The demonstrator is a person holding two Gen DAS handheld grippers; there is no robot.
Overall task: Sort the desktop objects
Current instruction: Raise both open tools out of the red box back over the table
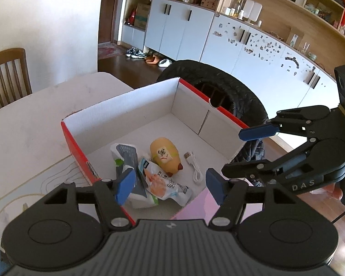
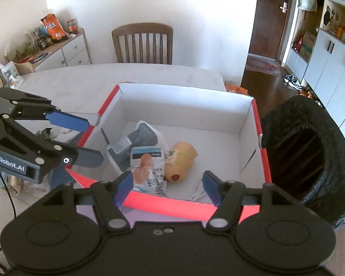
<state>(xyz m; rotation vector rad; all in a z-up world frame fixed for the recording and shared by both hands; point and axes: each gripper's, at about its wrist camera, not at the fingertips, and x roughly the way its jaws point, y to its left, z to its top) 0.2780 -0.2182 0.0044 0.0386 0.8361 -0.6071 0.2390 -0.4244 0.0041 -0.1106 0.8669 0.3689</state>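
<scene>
An open-topped red-and-white cardboard box (image 1: 135, 105) (image 2: 184, 101) stands on the pale table (image 1: 30, 124). Inside it lie a yellow pig-shaped toy (image 1: 165, 156) (image 2: 181, 161), a grey-and-white packet (image 1: 124, 156) (image 2: 138, 140), a snack packet with an orange picture (image 1: 172, 188) (image 2: 149, 168) and a white USB cable (image 1: 195, 165) (image 2: 196, 194). My left gripper (image 1: 170, 185) (image 2: 92, 140) hangs open over the box's near left side, with nothing between its blue pads. My right gripper (image 2: 168, 187) (image 1: 239, 151) hovers open above the near right rim, also empty.
A black quilted jacket (image 1: 230, 87) (image 2: 310, 156) drapes over a chair back right beside the box. A wooden chair (image 2: 142, 43) (image 1: 7, 73) stands at the table's far side. A pink sheet (image 1: 202, 204) lies by the box. Bags and clutter (image 2: 27, 184) sit left on the table.
</scene>
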